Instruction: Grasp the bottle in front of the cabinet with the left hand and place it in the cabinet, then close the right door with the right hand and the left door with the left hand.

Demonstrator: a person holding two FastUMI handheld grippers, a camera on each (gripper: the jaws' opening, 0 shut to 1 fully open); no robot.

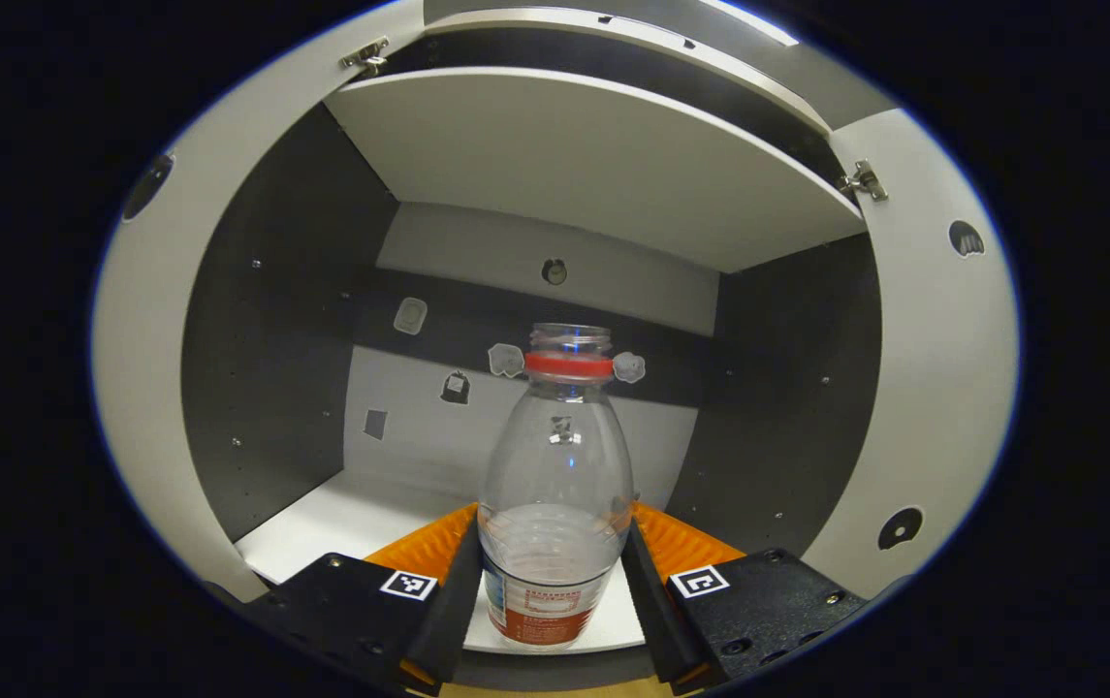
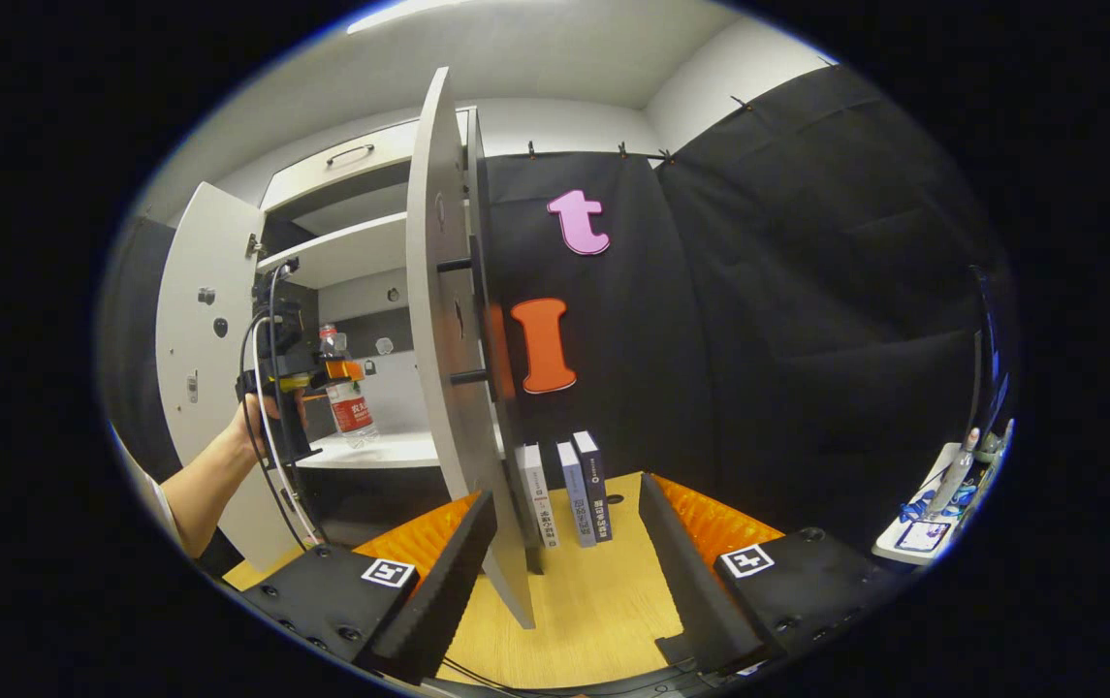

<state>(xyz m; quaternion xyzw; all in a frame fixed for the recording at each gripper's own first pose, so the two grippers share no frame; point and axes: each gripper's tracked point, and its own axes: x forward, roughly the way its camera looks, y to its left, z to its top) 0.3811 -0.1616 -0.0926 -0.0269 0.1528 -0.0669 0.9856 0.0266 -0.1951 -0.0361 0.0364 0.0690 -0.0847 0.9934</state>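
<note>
The clear plastic bottle with a red neck ring and a red-and-white label [image 1: 556,485] stands upright between the two fingers of the left claw [image 1: 555,572], both of which press against its lower body, so this claw is clamped on the bottle. The bottle has no cap on it and looks nearly empty. It sits just above or on the front edge of the white bottom shelf [image 1: 341,523] of the grey-and-white cabinet [image 1: 273,320]; whether its base touches the shelf I cannot tell. Above the bottle a white upper shelf [image 1: 593,155] spans the cabinet, and small pale stickers dot the back wall behind the bottle's neck. Both cabinet doors stand open, the left door [image 1: 142,320] and the right door [image 1: 942,368] flanking the bottle. In the right gripper view the same bottle [image 2: 349,397] shows inside the cabinet, held by the left claw [image 2: 336,371] in a person's hand [image 2: 259,412], with a white cable running down from it. The right claw [image 2: 569,543] is spread wide and holds nothing; the edge of the open right door [image 2: 453,368] stands between its fingers, nearer the one on the bottle's side, and contact is unclear. Beyond that door, three upright books [image 2: 564,490] stand on the light wooden counter [image 2: 593,601], against the black cloth wall.
</note>
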